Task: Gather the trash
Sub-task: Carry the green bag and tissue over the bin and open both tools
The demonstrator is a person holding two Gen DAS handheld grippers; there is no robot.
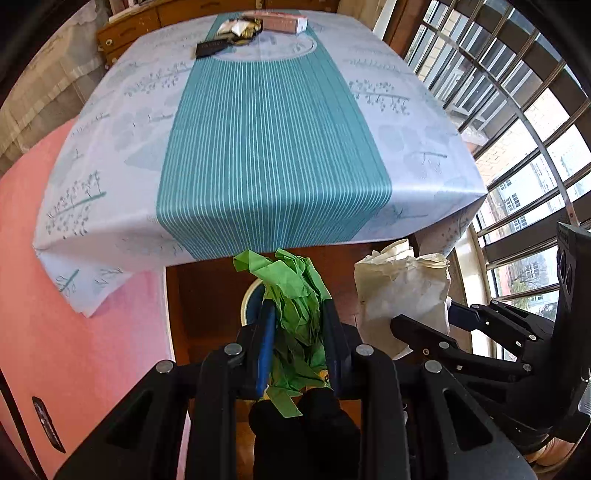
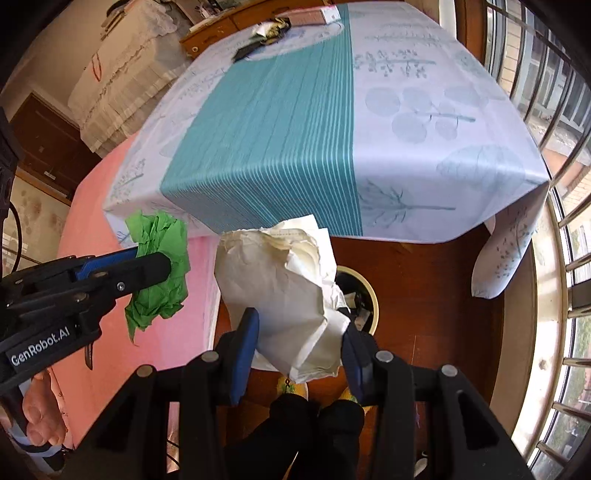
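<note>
My left gripper (image 1: 297, 314) is shut on a crumpled green paper wad (image 1: 293, 295), which also shows at the left of the right wrist view as the green wad (image 2: 160, 266) in the left gripper (image 2: 147, 264). My right gripper (image 2: 299, 332) is shut on a crumpled white paper wad (image 2: 280, 291); in the left wrist view that white wad (image 1: 402, 291) hangs to the right in the right gripper (image 1: 421, 317). Both grippers point steeply down over the wooden floor. A round bin (image 2: 364, 295) with a pale rim stands on the floor below, and its rim (image 1: 246, 304) peeks out behind the green wad.
A table under a teal-striped cloth (image 1: 273, 147) stands just ahead, with a pink box (image 1: 284, 22), a dark flat item (image 1: 209, 48) and loose wrappers (image 1: 240, 29) at its far end. A pink cover (image 1: 74, 295) lies at left. Barred windows (image 1: 517, 129) curve along the right.
</note>
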